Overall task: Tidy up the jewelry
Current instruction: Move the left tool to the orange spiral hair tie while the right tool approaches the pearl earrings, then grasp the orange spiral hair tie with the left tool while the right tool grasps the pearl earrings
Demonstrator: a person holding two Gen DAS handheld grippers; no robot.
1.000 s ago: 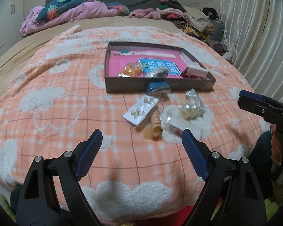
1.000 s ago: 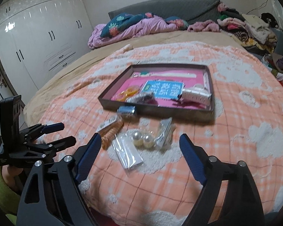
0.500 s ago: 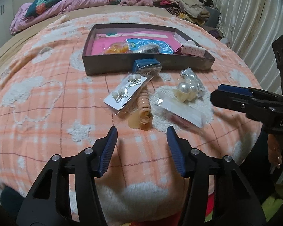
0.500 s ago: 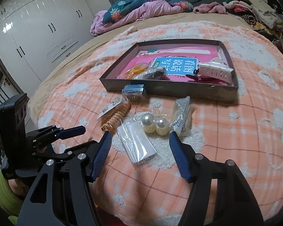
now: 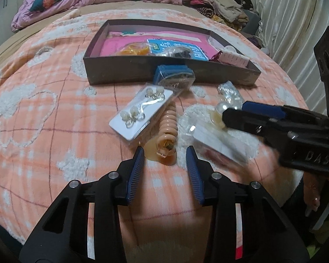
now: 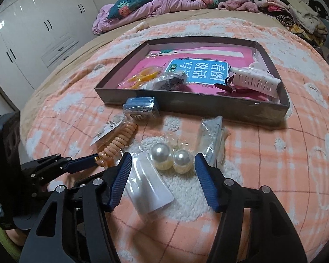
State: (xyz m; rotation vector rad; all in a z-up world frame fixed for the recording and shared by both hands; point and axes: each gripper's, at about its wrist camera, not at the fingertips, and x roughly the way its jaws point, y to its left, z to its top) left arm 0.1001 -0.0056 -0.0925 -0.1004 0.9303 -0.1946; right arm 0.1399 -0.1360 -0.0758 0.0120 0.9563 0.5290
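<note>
Coil hair tie (image 5: 167,129) between open left hand-held gripper (image 5: 165,153) fingertips

The left hand-held gripper (image 5: 165,156) pointed toward twelve o'clock in its own wrist view, its blue-padded fingers (image 5: 135,171) parted with nothing between them, black arms spreading toward five and seven o'clock. In that view the right hand-held gripper (image 5: 235,112) entered from three o'clock, tips aimed at nine o'clock and blurred, its holder's hand (image 5: 313,195) partly visible beneath the body. The right hand-held gripper (image 6: 162,164) likewise stood parted and unloaded in its own view, where the left hand-held gripper (image 6: 92,162) came in from nine o'clock, pointing toward three o'clock.
</note>
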